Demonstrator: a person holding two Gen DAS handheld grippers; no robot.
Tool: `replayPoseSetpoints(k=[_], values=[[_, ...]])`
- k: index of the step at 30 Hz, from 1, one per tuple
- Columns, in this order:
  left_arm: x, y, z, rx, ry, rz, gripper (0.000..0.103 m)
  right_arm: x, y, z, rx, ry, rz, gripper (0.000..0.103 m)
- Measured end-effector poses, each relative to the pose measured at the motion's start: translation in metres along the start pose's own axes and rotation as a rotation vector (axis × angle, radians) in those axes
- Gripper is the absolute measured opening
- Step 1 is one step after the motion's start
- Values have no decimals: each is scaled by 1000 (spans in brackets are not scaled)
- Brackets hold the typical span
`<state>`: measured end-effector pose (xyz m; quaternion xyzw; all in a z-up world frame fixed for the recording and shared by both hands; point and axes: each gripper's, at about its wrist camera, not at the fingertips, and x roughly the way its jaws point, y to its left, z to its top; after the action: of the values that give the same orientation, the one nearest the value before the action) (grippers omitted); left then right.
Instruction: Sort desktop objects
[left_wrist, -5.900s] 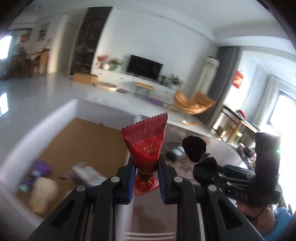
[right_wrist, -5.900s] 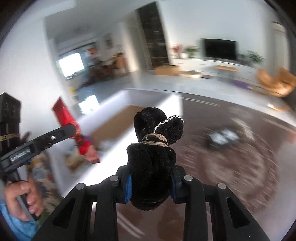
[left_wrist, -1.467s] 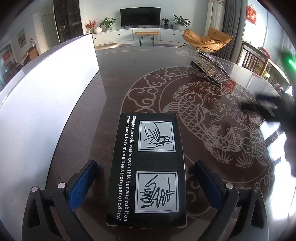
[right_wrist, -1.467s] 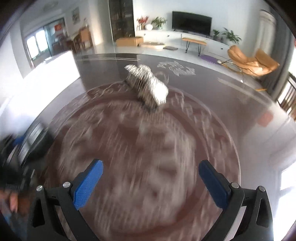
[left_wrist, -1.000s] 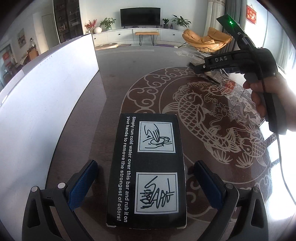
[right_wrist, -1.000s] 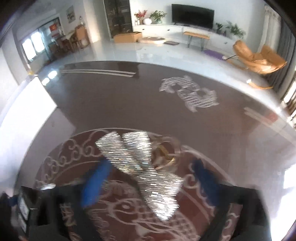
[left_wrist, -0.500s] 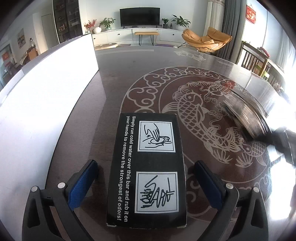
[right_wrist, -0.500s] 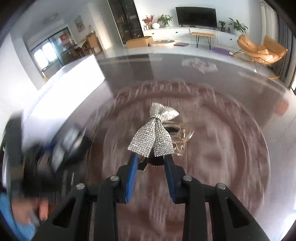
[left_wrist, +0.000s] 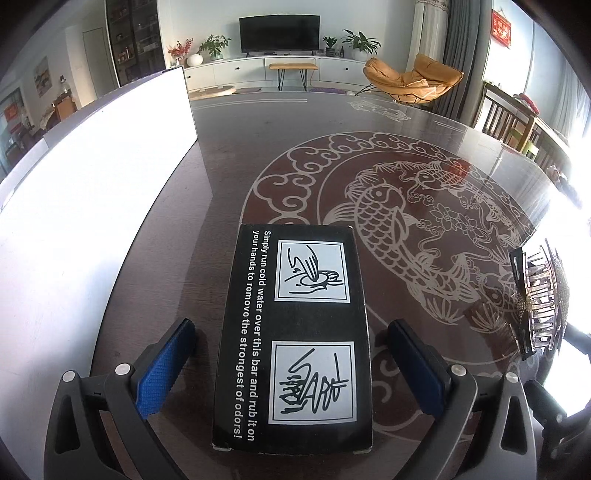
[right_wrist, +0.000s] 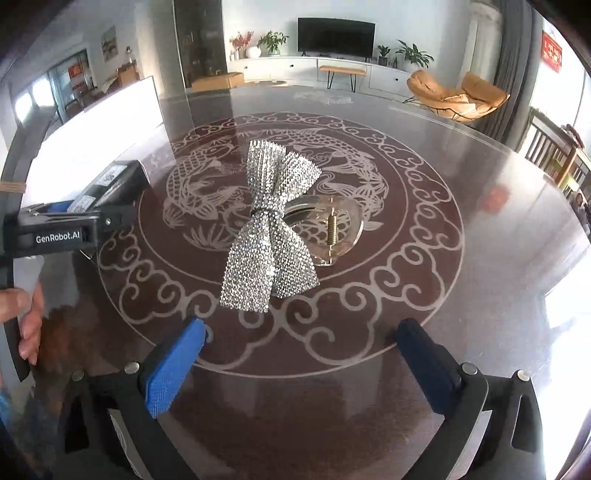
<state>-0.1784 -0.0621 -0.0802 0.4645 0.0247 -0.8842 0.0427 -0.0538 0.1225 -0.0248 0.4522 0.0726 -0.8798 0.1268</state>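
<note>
Left wrist view only: black rectangular box (left_wrist: 293, 338), flat on the dark glossy table (left_wrist: 229, 177), printed with white lettering and two line-drawn panels; long axis runs away from the camera, lying between the wide-apart blue pads of the left gripper (left_wrist: 291, 363), neither pad touching it. White upright board (left_wrist: 92, 184) to its left. Right wrist view only: rhinestone bow hair clip (right_wrist: 271, 225), silver, studded texture, pinched at a dark centre knot, with a clear plastic claw and brass spring behind; long axis runs from near-left to far-right, slightly tilted. It rests on the koi-and-cloud medallion, ahead of the right gripper (right_wrist: 301, 363), whose jaws are opening, nothing between them. Hand (right_wrist: 24, 317) on left tool at the frame edge.
</note>
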Motion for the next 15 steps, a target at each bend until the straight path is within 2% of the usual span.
replayPoseSetpoints(k=[15], values=[[1,0,0,1,1,0,103,0,-1,1,0,1,1,103]])
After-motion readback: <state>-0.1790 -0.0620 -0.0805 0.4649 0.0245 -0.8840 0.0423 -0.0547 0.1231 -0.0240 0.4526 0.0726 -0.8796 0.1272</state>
